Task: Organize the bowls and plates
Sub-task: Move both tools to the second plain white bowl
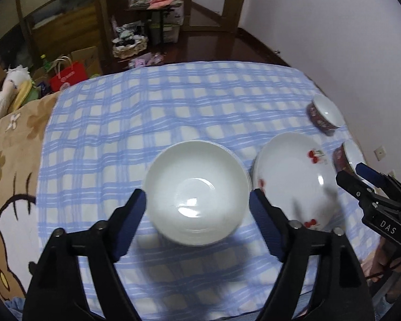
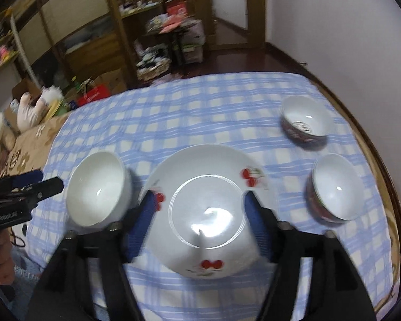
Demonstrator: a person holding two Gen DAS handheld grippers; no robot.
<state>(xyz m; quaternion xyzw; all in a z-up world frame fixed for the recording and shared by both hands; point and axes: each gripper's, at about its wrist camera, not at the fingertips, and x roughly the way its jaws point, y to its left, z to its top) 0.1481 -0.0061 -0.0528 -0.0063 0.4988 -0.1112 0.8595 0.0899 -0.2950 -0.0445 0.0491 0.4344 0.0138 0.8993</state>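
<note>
Both tools gape empty above the bed: left tool [image 1: 197, 206] over the white bowl [image 1: 196, 191], right tool [image 2: 200, 208] over the cherry plate [image 2: 200, 214], mid-bed; next grasp should pinch a rim squarely.

Glossy ceramic bowl [image 1: 196, 192], matt checked cloth [image 1: 147, 107]

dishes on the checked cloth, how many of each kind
Plain white bowl: 1
Cherry-print plate: 1, possibly a stack; the left wrist view shows layered rims
Red-patterned bowls, far and near: 2
Total: 4 dishes
</note>
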